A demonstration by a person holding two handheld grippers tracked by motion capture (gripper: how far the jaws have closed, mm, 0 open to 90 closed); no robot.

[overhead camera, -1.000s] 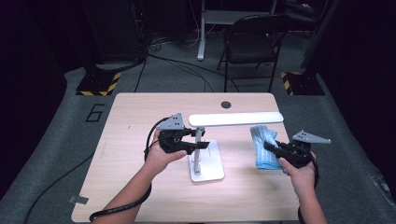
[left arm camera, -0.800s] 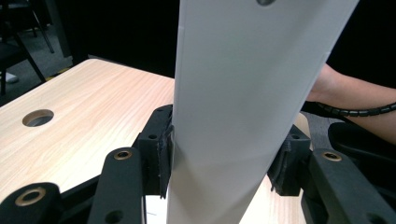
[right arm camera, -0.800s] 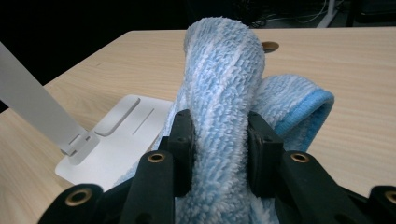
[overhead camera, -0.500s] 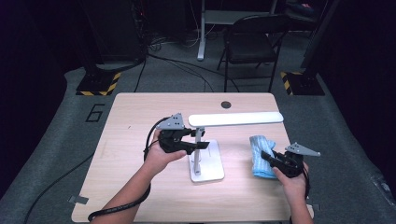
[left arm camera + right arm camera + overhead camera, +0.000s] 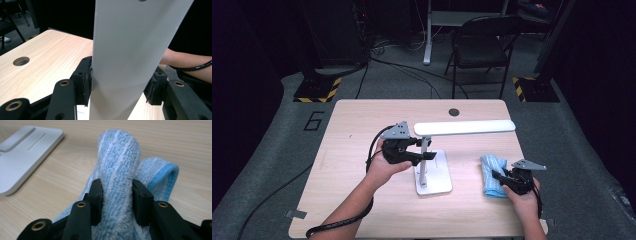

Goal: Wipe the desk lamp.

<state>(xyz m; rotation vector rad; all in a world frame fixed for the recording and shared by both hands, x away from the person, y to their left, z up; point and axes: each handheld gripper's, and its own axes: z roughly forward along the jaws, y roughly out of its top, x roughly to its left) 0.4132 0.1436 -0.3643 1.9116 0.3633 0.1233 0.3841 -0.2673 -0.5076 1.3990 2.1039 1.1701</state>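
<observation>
Gripping lamp post above lamp base, left gripper pads pressed on both post sides. Right gripper, jaws just opening, cloth fold between them; blue cloth right of base, long axis running away from person.

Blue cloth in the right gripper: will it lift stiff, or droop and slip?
The blue cloth looks like soft terry bunched into a fold between the right gripper pads, so it probably droops. Its fuzzy pile should resist slipping. It likely lifts light, dragging loose edges.
</observation>
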